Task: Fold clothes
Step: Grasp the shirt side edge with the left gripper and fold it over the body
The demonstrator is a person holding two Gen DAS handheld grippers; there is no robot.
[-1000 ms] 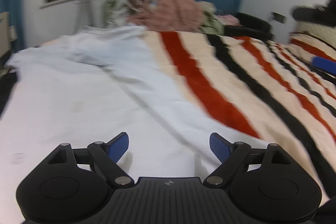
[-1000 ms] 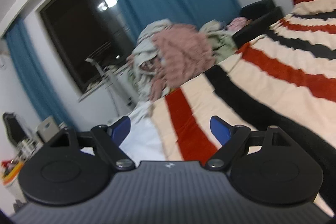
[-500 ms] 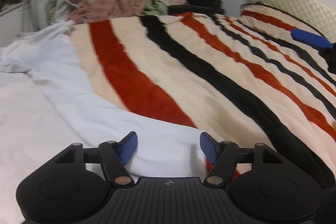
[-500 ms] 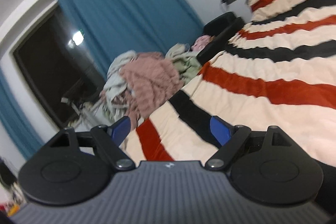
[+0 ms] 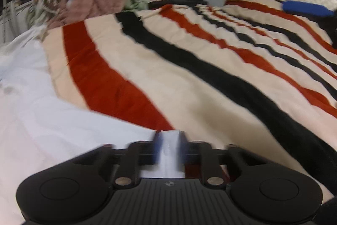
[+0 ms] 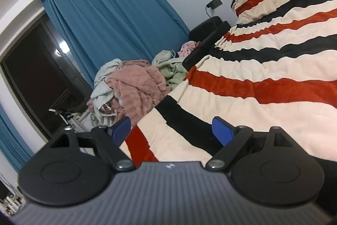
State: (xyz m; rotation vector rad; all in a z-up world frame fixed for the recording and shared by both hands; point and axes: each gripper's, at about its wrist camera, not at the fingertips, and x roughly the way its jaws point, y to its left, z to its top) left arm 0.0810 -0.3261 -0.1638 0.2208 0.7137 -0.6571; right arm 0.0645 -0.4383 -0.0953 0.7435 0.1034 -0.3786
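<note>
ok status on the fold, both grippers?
Left gripper closing on white garment edge, cloth between pads. Right gripper open, empty, over striped blanket. Nothing in the way.

White garment (image 5: 52,130) flat on bed

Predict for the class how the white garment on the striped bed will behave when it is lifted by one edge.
The white garment lies thin and wrinkled on the striped blanket, so it is probably floppy and would drape from the lifted edge. The left gripper is closing on a narrow pinch of cloth, suggesting it bunches easily. It looks light, though smooth enough to perhaps slip.
</note>
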